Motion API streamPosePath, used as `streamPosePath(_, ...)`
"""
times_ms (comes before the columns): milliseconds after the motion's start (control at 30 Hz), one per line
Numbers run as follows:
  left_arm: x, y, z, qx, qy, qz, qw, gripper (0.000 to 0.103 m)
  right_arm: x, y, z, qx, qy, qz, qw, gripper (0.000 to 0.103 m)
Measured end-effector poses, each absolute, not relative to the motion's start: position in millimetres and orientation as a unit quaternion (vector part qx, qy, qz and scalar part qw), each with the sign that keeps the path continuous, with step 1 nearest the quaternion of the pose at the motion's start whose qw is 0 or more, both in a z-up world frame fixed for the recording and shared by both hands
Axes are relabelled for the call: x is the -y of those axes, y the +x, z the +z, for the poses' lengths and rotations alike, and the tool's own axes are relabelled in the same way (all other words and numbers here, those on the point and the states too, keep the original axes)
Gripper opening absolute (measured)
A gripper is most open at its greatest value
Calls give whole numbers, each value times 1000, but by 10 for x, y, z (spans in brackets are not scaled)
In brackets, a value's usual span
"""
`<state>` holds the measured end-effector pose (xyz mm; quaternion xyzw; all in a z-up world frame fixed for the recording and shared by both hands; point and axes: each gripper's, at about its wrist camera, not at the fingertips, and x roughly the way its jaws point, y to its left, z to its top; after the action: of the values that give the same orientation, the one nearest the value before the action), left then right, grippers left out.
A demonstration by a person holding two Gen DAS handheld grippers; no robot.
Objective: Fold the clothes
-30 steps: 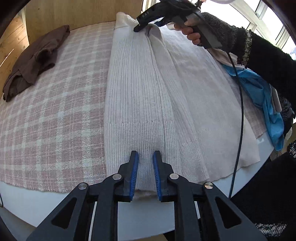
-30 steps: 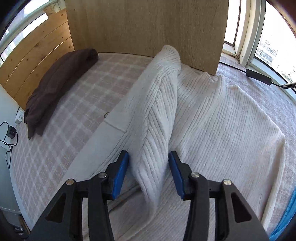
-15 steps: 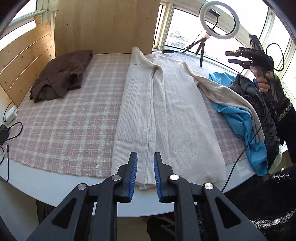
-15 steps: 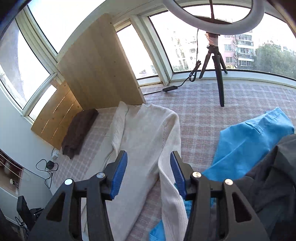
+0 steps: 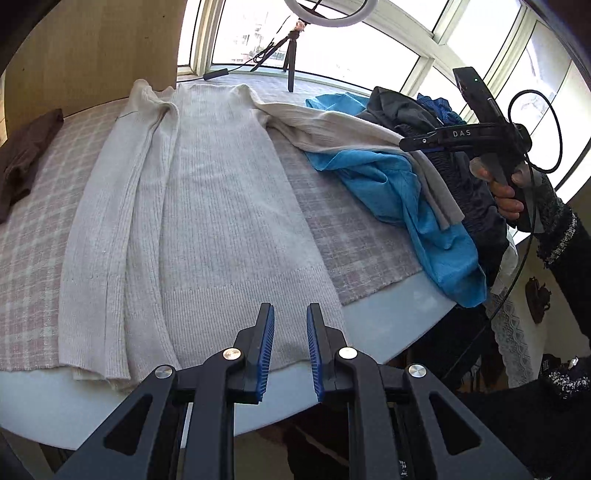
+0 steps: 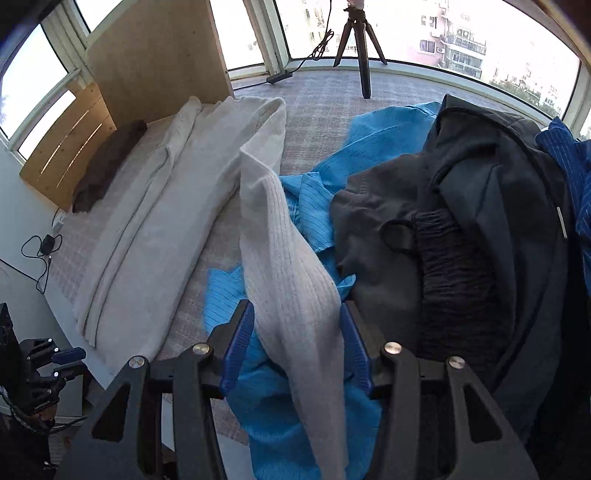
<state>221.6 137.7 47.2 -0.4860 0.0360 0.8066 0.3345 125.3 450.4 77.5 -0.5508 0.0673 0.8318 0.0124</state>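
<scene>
A dark brown folded garment (image 5: 26,155) lies at the table's left edge; the cream ribbed knit sweater (image 5: 221,206) lies lengthwise mid-table, left side folded in; the left gripper (image 5: 290,347) hovers empty, jaws apart, over its hem; the right gripper (image 6: 297,347), jaws apart, straddles its right sleeve (image 6: 291,280) over the blue striped shirt (image 6: 369,147).

A white table (image 5: 376,325) carries a plaid cloth (image 5: 354,236) under spread clothes.

A home sunroom: bay windows (image 6: 424,33) facing apartment blocks, a cloth-covered table (image 5: 369,240) and heaped clothes (image 6: 461,221).
</scene>
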Motion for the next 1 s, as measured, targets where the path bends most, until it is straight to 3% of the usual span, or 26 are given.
streamPosePath(33,-1399,2254,464,-42,-484,807,336,19,-4508,1247,724,-67,-556,828,15,43)
streamPosePath(67,-1412,2282,451,-45,-484,807,335,19,-4558,1258,701,-88,-558,825,9,26)
streamPosePath(100,-1411,2289,431,-45,-486,807,333,19,-4629,1269,699,-120,-559,821,-1,19)
streamPosePath(367,-1533,2295,247,-29,-509,798,320,19,-5045,1339,856,-271,-510,813,-71,14)
streamPosePath(500,-1574,2265,261,-17,-508,802,315,19,-5121,1261,831,-268,-521,810,-32,13)
streamPosePath(600,-1478,2210,342,-2,-499,813,298,19,-4943,1171,1010,-286,-507,811,-68,13)
streamPosePath(767,-1161,2170,491,31,-480,841,247,19,-3707,820,1587,-183,-483,838,-177,13)
streamPosePath(833,-1020,2181,507,44,-475,850,223,21,-3042,737,1526,-148,-514,811,-237,16)
streamPosePath(900,-903,2185,483,58,-478,852,205,21,-2467,685,1311,-104,-575,756,-293,27)
streamPosePath(1000,-810,2189,429,63,-489,852,178,21,-2318,694,1182,-81,-601,731,-313,28)
